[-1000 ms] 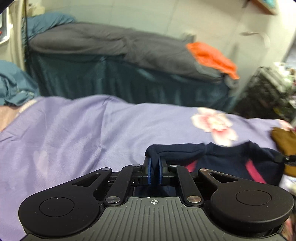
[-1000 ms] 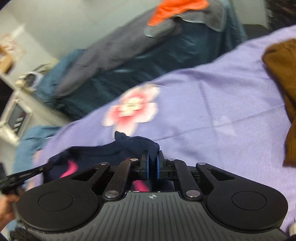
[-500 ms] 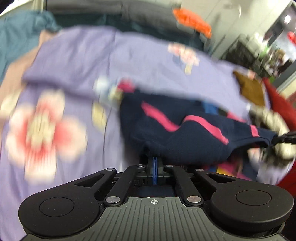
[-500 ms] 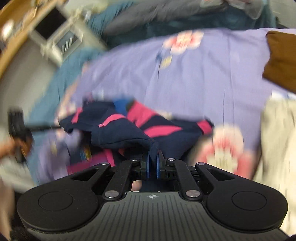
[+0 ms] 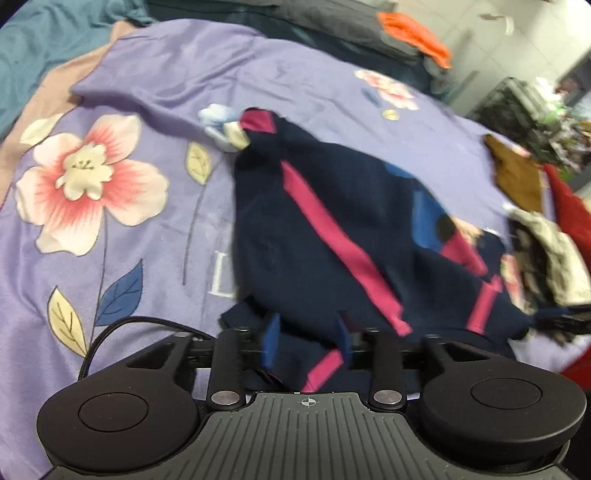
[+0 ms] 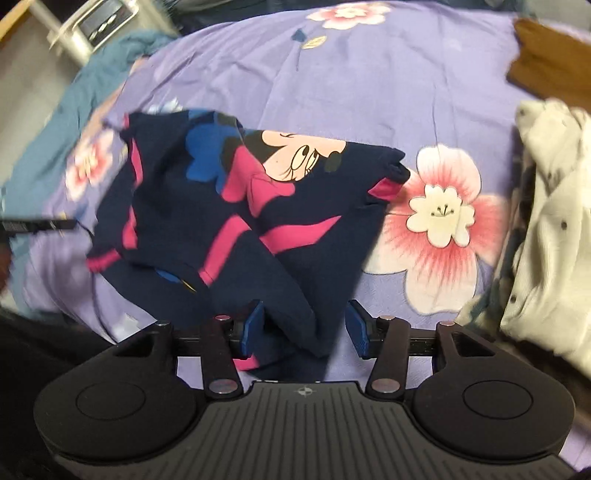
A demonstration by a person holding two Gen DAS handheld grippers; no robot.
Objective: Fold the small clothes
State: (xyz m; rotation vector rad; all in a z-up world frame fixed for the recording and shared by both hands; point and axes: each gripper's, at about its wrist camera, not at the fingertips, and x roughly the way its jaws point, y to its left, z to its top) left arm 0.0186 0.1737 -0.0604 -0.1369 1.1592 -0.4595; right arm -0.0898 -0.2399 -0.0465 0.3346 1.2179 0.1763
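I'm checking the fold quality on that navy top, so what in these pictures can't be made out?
- Near hem of the navy top: both views, hidden behind the open right gripper and open left gripper.
- Printed cartoon face: left view, blurred and folded under.
- Brown garment: right view, cut off by the edge.
- White garment: right view, blurred, runs off the frame.

purple floral bedspread (image 5: 147, 92), orange cloth (image 5: 417, 33) on grey bedding, teal blanket (image 6: 66, 110), black cable (image 5: 110, 332)
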